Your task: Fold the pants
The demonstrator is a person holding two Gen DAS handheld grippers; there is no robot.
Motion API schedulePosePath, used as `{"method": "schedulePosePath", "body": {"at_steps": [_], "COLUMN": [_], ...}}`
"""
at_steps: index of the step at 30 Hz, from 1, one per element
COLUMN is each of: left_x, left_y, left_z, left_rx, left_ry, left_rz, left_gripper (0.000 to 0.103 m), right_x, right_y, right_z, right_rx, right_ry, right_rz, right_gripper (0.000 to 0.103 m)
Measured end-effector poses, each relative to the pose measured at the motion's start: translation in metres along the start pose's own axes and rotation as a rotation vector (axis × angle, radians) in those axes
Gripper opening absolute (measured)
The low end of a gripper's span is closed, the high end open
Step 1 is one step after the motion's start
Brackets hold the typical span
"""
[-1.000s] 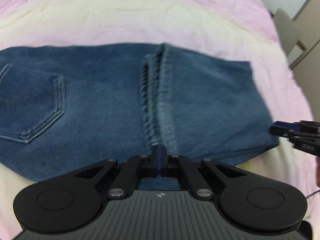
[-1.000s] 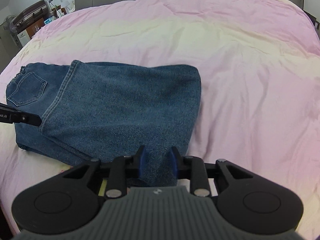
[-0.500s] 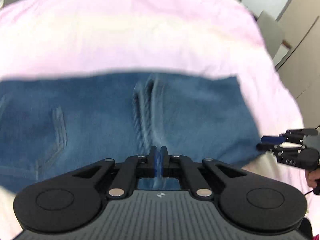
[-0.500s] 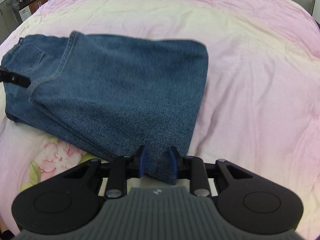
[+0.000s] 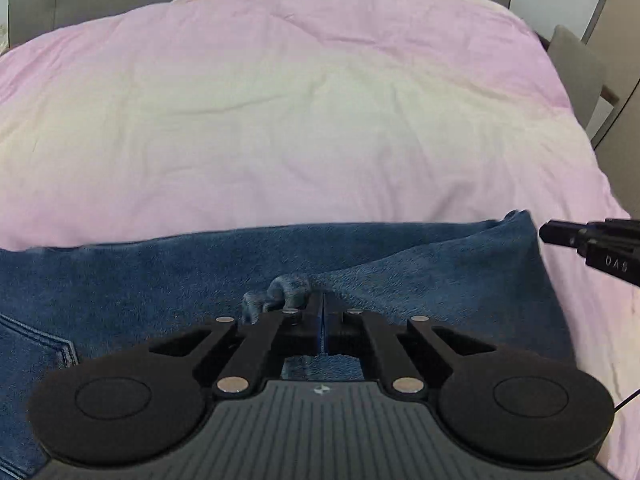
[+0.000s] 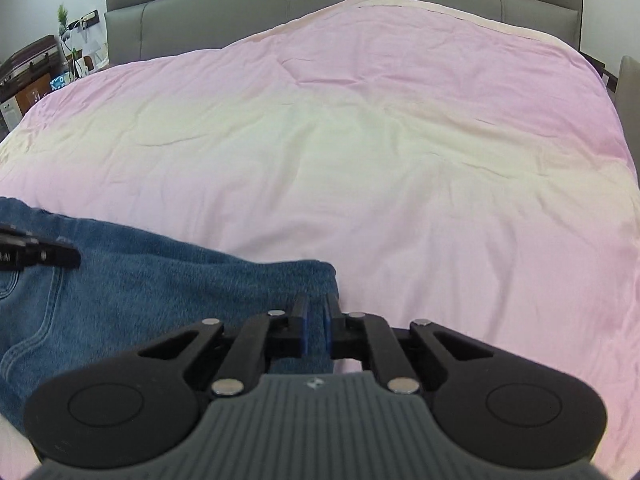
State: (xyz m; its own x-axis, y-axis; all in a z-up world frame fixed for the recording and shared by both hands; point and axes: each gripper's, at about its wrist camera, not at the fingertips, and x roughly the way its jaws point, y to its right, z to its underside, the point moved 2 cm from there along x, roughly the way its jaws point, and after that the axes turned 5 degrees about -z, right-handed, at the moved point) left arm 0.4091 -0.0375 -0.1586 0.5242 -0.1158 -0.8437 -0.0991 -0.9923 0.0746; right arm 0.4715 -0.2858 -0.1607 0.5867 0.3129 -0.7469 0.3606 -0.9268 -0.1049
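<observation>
The blue denim pants (image 5: 400, 264) lie folded near the front of the bed, a back pocket at the left (image 5: 36, 356). My left gripper (image 5: 322, 304) is shut on a bunched fold of the pants along their near edge. My right gripper (image 6: 315, 308) is shut on the pants' right corner (image 6: 256, 280). Each gripper shows at the edge of the other's view, the right one in the left wrist view (image 5: 592, 244) and the left one in the right wrist view (image 6: 36, 254).
A pink and cream duvet (image 5: 304, 112) covers the bed beyond the pants. A grey headboard (image 6: 320, 0) stands at the back. A nightstand with clutter (image 6: 44, 72) is at far left, a chair (image 5: 576, 64) at far right.
Both grippers have lifted the near edge of the pants and carried it forward, so the cameras now tilt up toward the headboard. The cloth bunches at my left gripper.
</observation>
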Motion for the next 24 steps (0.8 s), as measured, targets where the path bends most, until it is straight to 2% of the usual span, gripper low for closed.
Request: {"method": "schedulePosePath", "body": {"at_steps": [6,10,14,17,21,24], "left_x": [0.025,0.026,0.011,-0.014,-0.049,-0.062], "left_y": [-0.010,-0.014,-0.011,-0.008,0.004,0.011], "left_z": [0.011,0.013,0.009,0.015,0.038,0.058], "left_rx": [-0.013,-0.023,0.008,0.003,0.057,0.093], "left_ry": [-0.031,-0.041,-0.034,-0.020,-0.010,-0.019], "left_rz": [0.023,0.039,0.035,0.106,0.163,0.150], "left_gripper": [0.006,0.006,0.005,0.005,0.005,0.005], "right_x": [0.059,0.067,0.027,-0.008,-0.046,-0.065], "right_y": [0.007,0.006,0.000,-0.013,-0.032,-0.046], "right_z": [0.002,0.004,0.010,0.026,0.055,0.077], "right_rx": [0.053,0.039,0.035,-0.018,-0.057,-0.054], "right_ry": [-0.061,-0.057,-0.018,-0.012,-0.007,-0.011], "right_rz": [-0.011,-0.005,-0.025,-0.037,-0.072,-0.110], "right_gripper": [0.000,0.000,0.000,0.000,0.000,0.000]}}
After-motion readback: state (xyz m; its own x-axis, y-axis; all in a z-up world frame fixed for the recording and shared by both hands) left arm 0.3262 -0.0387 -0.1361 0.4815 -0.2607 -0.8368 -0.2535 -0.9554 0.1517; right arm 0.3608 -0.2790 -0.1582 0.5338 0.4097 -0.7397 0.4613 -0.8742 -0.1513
